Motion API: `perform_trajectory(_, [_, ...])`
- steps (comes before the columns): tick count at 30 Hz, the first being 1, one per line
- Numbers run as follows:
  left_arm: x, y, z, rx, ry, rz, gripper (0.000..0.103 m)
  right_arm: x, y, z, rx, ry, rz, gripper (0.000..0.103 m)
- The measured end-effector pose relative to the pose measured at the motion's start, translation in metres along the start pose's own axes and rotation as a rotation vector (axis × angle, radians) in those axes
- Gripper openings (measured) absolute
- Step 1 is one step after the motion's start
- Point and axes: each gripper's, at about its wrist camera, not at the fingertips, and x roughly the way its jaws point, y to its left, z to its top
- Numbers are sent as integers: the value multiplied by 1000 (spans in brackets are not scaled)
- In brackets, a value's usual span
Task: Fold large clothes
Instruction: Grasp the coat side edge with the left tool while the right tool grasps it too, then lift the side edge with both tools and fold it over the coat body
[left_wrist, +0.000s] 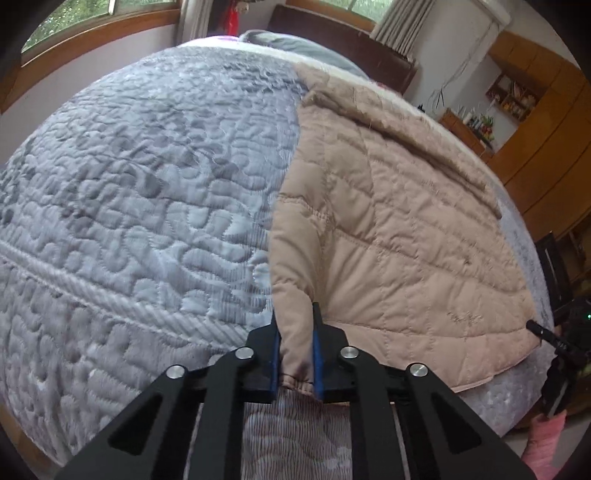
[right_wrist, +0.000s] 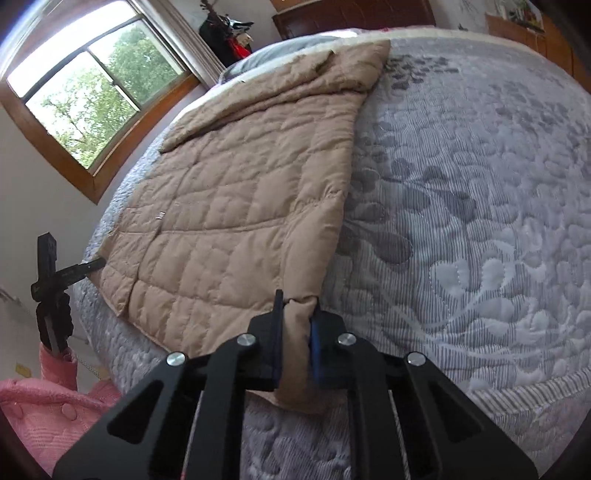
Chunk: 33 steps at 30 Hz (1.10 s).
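Note:
A beige quilted coat (left_wrist: 388, 221) lies spread flat on the bed, on the right in the left wrist view and on the left in the right wrist view (right_wrist: 229, 206). My left gripper (left_wrist: 295, 310) is shut on a sleeve end with an elastic cuff at the coat's near left edge. My right gripper (right_wrist: 298, 301) is shut on a bunched fold at the coat's near right edge. Each gripper shows in the other's view: the right gripper (left_wrist: 546, 334) by the coat's right corner, the left gripper (right_wrist: 74, 271) by its left corner.
A grey-blue quilted bedspread (left_wrist: 147, 184) covers the bed (right_wrist: 461, 184). A dark headboard (left_wrist: 332, 33) and grey pillow stand at the far end. A wood-framed window (right_wrist: 92, 88) is on the left wall, wooden cabinets (left_wrist: 546, 155) on the right. A pink sleeve (right_wrist: 40, 402) shows near the bed's edge.

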Motion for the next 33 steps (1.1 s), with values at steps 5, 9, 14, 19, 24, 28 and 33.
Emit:
perform_trajectory(5, [-27, -6, -14, 54, -15, 16, 12, -19, 5, -15, -25, -16, 24, 10])
perform_trajectory(9, [-36, -10, -33, 94, 6, 48, 12, -18, 7, -35, -28, 12, -8, 10])
perform_trajectory(14, [-14, 0, -47, 99, 44, 79, 13, 1, -6, -44, 21, 43, -14, 10])
perform_trajectory(19, [-6, 2, -48, 95, 34, 77, 13, -2, -11, -42, 43, 22, 13, 9])
perform_trajectory(24, [-35, -4, -37, 98, -42, 26, 12, -22, -5, -34, 44, -32, 59, 9])
perform_trajectory(28, [-65, -19, -18, 148, -140, -13, 12, -46, 7, -16, 11, -90, 67, 9])
perform_trajectory(33, [-78, -30, 21, 161, -210, -39, 12, -71, 23, 20, -49, -150, 47, 8])
